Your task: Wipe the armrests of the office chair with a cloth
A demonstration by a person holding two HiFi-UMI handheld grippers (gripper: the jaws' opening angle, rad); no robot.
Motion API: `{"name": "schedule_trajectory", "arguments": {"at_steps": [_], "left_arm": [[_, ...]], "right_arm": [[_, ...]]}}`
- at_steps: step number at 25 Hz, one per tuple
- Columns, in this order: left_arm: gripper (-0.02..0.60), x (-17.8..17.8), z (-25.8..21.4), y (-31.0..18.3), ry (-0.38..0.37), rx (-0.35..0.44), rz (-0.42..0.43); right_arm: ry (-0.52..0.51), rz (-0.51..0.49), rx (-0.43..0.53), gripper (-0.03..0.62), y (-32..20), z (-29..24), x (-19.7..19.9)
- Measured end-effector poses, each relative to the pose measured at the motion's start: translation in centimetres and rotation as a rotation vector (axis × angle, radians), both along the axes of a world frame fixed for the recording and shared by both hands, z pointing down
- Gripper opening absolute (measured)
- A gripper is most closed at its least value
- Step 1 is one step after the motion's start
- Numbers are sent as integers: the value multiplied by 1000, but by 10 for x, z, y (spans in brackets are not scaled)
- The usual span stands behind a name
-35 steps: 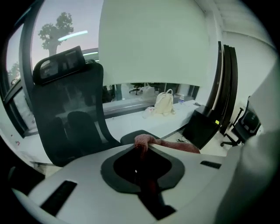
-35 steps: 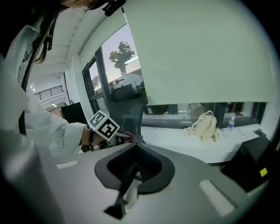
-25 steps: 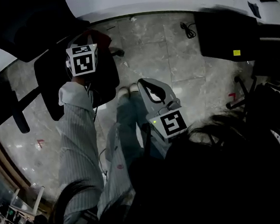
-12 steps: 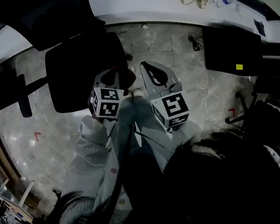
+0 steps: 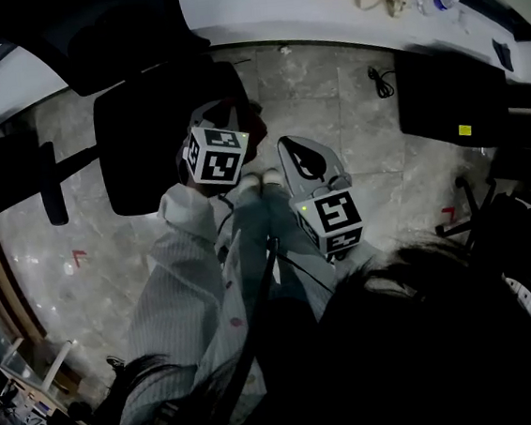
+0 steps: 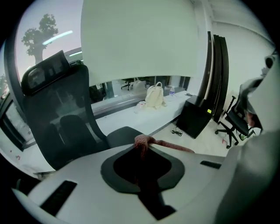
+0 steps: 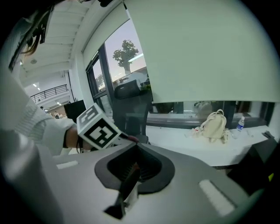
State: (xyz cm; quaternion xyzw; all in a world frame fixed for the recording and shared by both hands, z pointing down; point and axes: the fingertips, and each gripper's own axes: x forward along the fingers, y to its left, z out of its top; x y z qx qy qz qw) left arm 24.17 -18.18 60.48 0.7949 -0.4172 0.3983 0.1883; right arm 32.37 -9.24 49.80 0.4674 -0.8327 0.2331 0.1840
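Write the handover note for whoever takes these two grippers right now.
The left gripper is shut on the reddish cloth, held in the air near the office chair's seat.
The right gripper is shut and empty, beside the left one.
One armrest shows left of the seat in the head view; the cloth is not touching it.
Done: cloth in hand. Whether anything has been wiped cannot be told.
Left: bring the cloth onto each armrest and wipe.

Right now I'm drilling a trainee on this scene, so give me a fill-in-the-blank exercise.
The left gripper is shut on a reddish ____.
The right gripper is shut and holds ____.
The chair nearest the left gripper is coloured ____.
Missing words: cloth; nothing; black.
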Motion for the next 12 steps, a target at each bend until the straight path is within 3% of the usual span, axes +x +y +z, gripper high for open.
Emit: {"name": "schedule_trajectory", "arguments": {"at_steps": [7, 12], "left_arm": [[29, -10, 14, -87, -36, 32, -101], [29, -14, 13, -102, -24, 52, -160]], "right_arm": [[22, 19, -16, 2, -10, 9, 11], [22, 18, -12, 2, -9, 9, 22]]}}
